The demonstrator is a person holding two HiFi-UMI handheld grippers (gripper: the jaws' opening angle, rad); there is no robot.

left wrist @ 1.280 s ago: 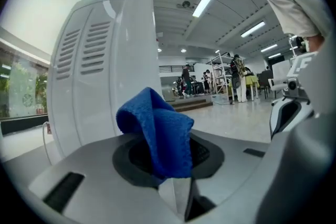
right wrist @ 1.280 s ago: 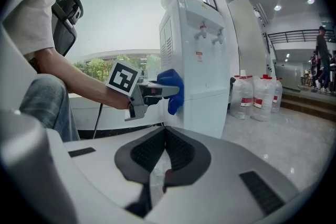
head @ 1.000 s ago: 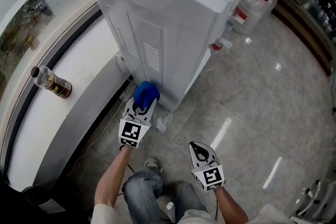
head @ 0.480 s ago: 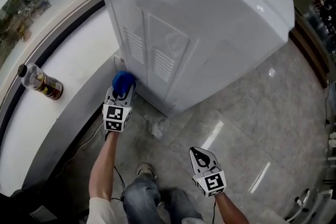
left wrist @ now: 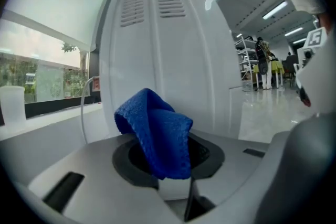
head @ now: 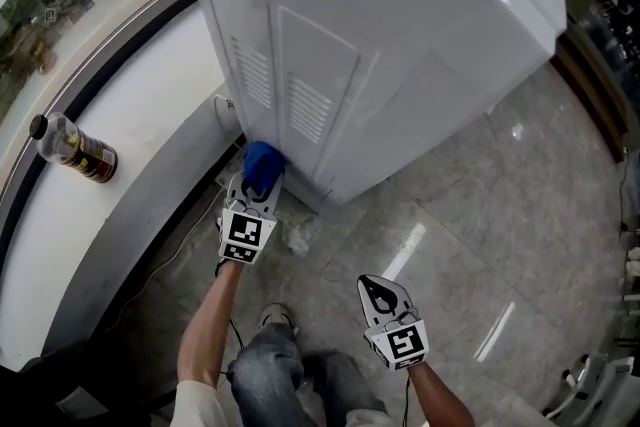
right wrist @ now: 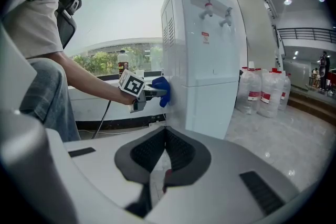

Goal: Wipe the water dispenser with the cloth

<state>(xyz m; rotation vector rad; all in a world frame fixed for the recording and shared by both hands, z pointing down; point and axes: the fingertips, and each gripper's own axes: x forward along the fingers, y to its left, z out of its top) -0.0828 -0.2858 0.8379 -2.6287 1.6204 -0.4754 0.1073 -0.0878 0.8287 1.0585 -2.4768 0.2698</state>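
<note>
Top of water dispenser cut off. Left gripper clamps blue cloth, tips buried, low on rear panel; shifted right since before. Right gripper closed, empty.

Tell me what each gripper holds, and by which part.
Left gripper: blue cloth, pinched at its lower bunched end, the rest sticking out. Right gripper: shut, holds nothing.

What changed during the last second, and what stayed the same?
The left gripper carried the cloth leftward along the bottom of the water dispenser vented panel, then partway back right. It stays clamped on the cloth; the right gripper remains shut and idle.
</note>
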